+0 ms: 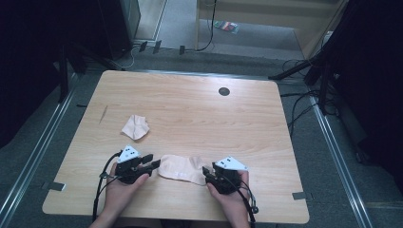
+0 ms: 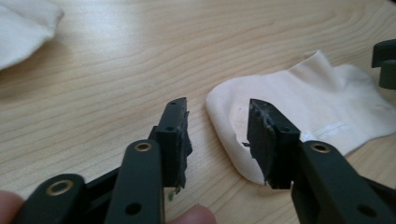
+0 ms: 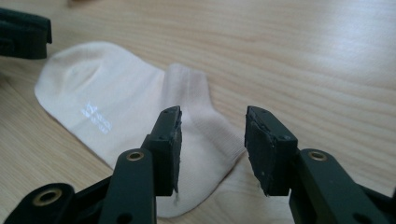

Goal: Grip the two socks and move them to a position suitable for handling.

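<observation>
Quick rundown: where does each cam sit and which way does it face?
High view: above the person's side, facing forward and down on the table; forearms, both hands and tools show.
Left gripper view: rides the left tool, facing the sock's toe; a fingertip shows.
Right gripper view: rides the right tool, facing the sock's cuff.
All three share the sock.

Bare table [image 1: 199,114] beyond the flat sock [image 1: 179,168] — just a crumpled sock [image 1: 135,127] far-left.
</observation>
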### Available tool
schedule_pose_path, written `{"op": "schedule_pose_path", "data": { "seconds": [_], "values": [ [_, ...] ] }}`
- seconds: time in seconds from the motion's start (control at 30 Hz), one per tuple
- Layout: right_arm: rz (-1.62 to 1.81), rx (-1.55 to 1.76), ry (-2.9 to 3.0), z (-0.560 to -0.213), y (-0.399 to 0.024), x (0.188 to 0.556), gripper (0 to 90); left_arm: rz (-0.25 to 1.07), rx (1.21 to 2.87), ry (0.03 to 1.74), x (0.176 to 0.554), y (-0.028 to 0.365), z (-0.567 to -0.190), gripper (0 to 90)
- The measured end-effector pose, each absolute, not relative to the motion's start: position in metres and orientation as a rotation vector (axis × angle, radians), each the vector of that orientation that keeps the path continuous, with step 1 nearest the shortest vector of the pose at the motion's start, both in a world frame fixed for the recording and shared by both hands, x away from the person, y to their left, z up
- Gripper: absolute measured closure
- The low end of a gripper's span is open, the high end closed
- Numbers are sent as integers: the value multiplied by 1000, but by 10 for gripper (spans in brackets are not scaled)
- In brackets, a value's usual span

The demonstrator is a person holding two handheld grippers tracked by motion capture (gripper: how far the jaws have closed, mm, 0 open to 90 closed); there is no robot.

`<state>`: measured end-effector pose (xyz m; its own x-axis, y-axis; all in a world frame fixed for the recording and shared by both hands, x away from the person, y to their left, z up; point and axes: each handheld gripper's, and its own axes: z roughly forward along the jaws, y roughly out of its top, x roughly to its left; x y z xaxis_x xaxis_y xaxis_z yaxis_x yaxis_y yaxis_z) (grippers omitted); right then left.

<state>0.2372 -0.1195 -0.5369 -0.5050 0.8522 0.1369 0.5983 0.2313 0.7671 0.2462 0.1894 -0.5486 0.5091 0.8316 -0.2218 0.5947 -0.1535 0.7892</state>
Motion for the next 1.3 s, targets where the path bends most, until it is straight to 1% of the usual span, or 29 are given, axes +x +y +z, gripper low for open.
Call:
{"op": "schedule_pose_path", "data": {
  "seconds": [0.07,0.1,0.13,0.17,0.2,0.23,0.27,0.33,0.37,0.67,0.7,0.73,0.77,0.8,0.83,0.87,0.9,1.0,1.07,1.1,1.13,1.17,1.2,1.23,1.27,1.3],
  "values": [
    [1106,1328,2202,-540,-115,236,591,336,1873,1179,247,188,-550,633],
    [1106,1328,2202,-540,-115,236,591,334,1884,1173,247,185,-551,633],
    [1082,1319,2206,-541,-113,235,613,336,1900,1171,247,183,-552,665],
    [1059,1309,2212,-543,-110,234,665,349,1931,1170,246,180,-553,760],
    [1059,1309,2212,-543,-110,234,665,349,1931,1170,246,180,-553,812],
    [1035,1291,2211,-545,-108,234,760,342,1955,1145,244,179,-552,879],
    [1035,1291,2211,-545,-108,234,760,342,1955,1145,244,179,-552,887],
    [1026,1289,2205,-545,-108,234,884,334,1967,1130,242,179,-551,891],
    [1042,1309,2199,-544,-111,235,900,336,1970,1121,239,179,-549,894],
    [1068,1322,2144,-532,-124,234,900,363,1948,1142,221,183,-543,894],
    [1116,1342,2149,-532,-127,234,849,353,1944,1152,218,183,-544,890],
    [1128,1337,2163,-532,-126,235,760,349,1948,1150,217,183,-545,887],
    [1135,1321,2190,-534,-125,235,701,349,1951,1149,216,182,-547,883],
    [1135,1321,2190,-534,-125,235,701,349,1951,1149,216,182,-547,866],
    [1145,1298,2213,-538,-121,235,644,350,1951,1146,216,183,-547,821],
    [1145,1298,2213,-538,-121,235,644,346,1943,1149,216,183,-548,821],
    [1151,1295,2213,-541,-119,237,618,364,1908,1158,219,185,-546,696],
    [1148,1285,2232,-545,-117,240,620,368,1889,1152,225,187,-544,663],
    [1146,1281,2237,-545,-116,240,627,351,1886,1149,228,187,-544,668],
    [1136,1264,2248,-547,-113,240,652,338,1913,1147,231,185,-547,743],
    [1136,1264,2248,-547,-113,240,652,338,1913,1147,231,185,-547,780],
    [1100,1237,2253,-548,-110,238,701,328,1948,1143,231,182,-549,835],
    [1100,1237,2253,-548,-110,238,701,328,1948,1143,231,182,-549,871],
    [1072,1213,2260,-550,-107,236,790,336,1967,1138,230,181,-550,888],
    [1072,1213,2260,-550,-107,236,790,337,1972,1136,229,180,-550,888],
    [1072,1205,2266,-549,-106,236,834,334,1975,1132,229,181,-549,891]
  ]
}}
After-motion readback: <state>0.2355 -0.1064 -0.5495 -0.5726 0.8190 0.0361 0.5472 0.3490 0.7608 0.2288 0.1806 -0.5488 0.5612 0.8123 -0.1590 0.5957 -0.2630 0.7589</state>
